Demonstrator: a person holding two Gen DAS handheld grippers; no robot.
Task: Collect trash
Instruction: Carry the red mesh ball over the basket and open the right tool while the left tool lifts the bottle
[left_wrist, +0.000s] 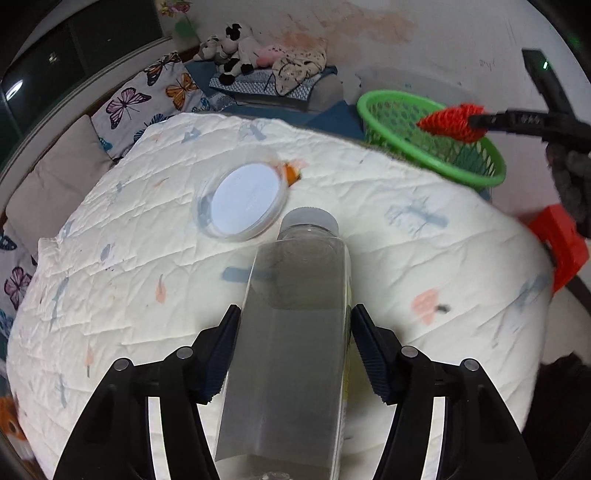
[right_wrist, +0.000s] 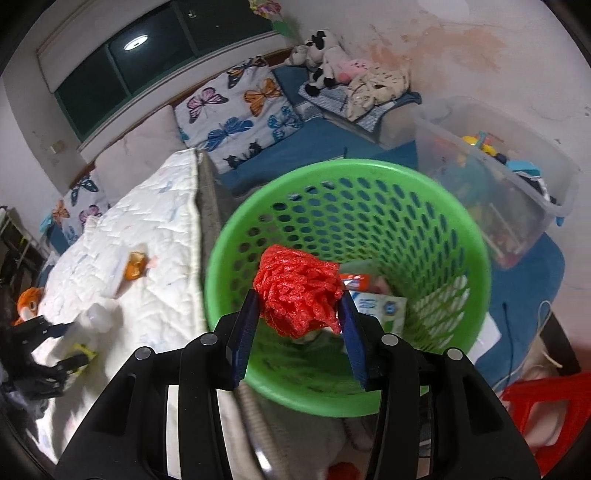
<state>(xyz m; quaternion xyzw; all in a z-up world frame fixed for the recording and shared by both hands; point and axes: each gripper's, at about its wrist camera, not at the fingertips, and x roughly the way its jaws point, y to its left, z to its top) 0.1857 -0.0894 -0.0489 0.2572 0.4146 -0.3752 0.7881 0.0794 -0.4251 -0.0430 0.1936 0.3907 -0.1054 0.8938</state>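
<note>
No label I can read — my left gripper (left_wrist: 295, 332) clamps the clear bottle (left_wrist: 291, 332) over the quilted surface (left_wrist: 129, 277); my right gripper (right_wrist: 299, 310) pinches red mesh (right_wrist: 299, 295) above the green basket (right_wrist: 461, 240).

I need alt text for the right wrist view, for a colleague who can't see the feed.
The right gripper holds a crumpled red foam net between its blue fingers, over the open green mesh basket, which already holds some wrappers. To the left is a white quilted surface with an orange scrap on it; a clear storage bin stands behind the basket.

Plush cow (right_wrist: 321, 61), butterfly pillow (right_wrist: 236, 110), toy bin (right_wrist: 517, 192)
</note>
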